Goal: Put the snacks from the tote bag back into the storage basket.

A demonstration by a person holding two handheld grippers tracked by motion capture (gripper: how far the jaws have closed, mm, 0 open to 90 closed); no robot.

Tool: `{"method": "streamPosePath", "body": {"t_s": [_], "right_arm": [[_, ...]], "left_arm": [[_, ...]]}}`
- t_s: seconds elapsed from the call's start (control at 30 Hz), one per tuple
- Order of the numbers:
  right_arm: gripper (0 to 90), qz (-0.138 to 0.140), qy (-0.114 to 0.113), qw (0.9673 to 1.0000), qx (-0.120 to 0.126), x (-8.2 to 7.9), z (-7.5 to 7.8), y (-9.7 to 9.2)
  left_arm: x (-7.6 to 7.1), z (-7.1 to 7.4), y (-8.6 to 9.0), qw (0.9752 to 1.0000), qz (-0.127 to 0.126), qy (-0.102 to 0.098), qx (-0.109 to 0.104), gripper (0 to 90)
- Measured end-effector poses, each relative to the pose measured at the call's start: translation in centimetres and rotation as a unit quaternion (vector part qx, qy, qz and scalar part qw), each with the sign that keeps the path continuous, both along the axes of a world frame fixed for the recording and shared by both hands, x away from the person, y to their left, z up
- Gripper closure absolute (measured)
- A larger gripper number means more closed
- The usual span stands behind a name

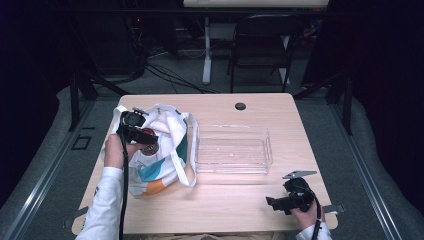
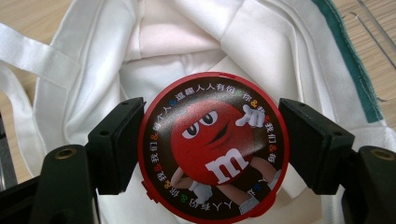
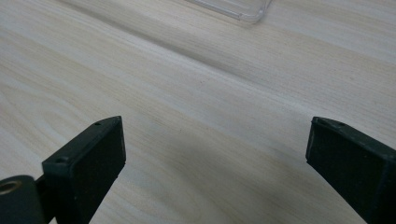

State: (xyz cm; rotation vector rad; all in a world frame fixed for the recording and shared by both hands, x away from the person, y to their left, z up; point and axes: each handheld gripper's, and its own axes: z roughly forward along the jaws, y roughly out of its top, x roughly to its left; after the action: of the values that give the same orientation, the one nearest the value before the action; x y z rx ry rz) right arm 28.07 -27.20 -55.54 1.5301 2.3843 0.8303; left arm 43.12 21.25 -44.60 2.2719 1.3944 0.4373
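Over the mouth of the white cloth tote bag at bench left, the left tool pinches a round red candy tin by its rim. Near the bench's front right edge, the right tool rests spread and empty above light wood bench, close to a clear plastic rectangular tray.

your table is a pale wood top with rounded corners and a small dark round hole near its far edge. on it, toward your left, lies a white cloth bag with teal and orange patches, its straps spilling onto the wood. just beside the bag, near the middle, sits a clear plastic tray, long side facing you. the near right part of the wood is bare.
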Motion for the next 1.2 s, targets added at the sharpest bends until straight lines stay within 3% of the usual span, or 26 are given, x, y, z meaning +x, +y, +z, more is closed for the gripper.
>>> {"method": "streamPosePath", "body": {"t_s": [0.87, 1.2], "right_arm": [[4.6, -0.002, 0.000, 1.0000, 0.001, 0.0, 0.0, 0.0], [4.6, 0.000, 0.000, 1.0000, 0.001, 0.0, 0.0, 0.0]], "left_arm": [[-0.1, 3.5, -0.3, 0.9996, -0.011, -0.024, -0.005, 27.2], [0.1, 3.3, -0.4, 0.9998, -0.013, -0.013, -0.004, 27.4]]}}
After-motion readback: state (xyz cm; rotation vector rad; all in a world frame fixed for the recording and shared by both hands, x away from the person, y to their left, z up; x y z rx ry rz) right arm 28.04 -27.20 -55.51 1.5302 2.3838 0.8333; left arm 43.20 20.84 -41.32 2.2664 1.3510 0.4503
